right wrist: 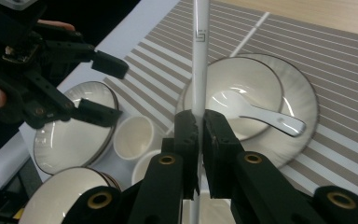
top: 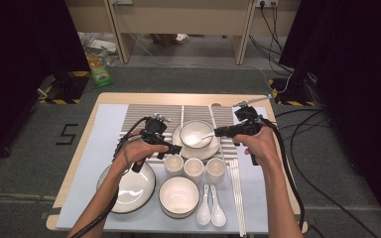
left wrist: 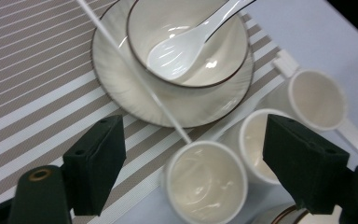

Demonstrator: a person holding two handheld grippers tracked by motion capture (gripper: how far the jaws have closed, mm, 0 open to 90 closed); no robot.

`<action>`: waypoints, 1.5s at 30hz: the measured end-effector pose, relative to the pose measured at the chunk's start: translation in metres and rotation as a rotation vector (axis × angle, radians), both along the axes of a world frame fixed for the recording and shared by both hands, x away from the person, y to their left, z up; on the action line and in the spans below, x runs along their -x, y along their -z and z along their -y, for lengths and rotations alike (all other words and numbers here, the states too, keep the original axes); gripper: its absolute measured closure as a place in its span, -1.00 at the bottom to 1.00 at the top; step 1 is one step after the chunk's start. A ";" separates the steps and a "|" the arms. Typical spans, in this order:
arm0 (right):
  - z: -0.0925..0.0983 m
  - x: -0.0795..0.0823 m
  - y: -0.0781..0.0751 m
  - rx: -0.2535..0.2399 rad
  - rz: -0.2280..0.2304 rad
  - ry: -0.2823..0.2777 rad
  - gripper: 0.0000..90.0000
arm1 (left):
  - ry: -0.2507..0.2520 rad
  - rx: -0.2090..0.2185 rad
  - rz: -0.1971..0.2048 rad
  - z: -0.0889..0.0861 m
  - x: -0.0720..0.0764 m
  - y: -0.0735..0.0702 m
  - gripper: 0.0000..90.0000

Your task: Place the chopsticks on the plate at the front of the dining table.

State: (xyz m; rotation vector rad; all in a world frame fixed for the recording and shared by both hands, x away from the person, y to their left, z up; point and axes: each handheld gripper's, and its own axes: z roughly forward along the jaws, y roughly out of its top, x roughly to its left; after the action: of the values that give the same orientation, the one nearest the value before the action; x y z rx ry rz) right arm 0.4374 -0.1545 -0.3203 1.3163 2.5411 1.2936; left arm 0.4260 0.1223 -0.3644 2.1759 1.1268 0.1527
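My right gripper is shut on a white chopstick that sticks out past its jaws above the table; in the high view this gripper hangs by the right rim of a white bowl. The bowl holds a white spoon and stands on a saucer. My left gripper is open with nothing between its jaws, just above the leftmost of three white cups. Another chopstick lies across the saucer's rim.
A dark-rimmed plate and a second bowl sit near the front edge. Two spoons lie beside them, and several chopsticks lie lengthwise at the right. The striped placemat covers the far half of the table.
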 end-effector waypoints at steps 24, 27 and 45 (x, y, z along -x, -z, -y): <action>-0.044 -0.014 0.002 -0.148 0.011 0.015 0.88 | 0.105 0.118 0.000 0.042 0.008 -0.018 -0.24; -0.045 -0.015 0.001 -0.150 0.013 0.017 0.88 | 0.109 0.147 -0.012 0.045 0.007 -0.019 -0.11; -0.043 -0.014 -0.003 -0.188 0.015 0.028 0.87 | 0.075 0.190 -0.049 0.053 0.000 -0.019 0.68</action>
State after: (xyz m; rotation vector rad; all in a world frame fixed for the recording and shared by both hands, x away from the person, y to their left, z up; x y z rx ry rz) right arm 0.4509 -0.1119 -0.3177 1.3595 2.4325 1.5636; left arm 0.4262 0.0689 -0.3450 2.0585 1.0407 -0.0401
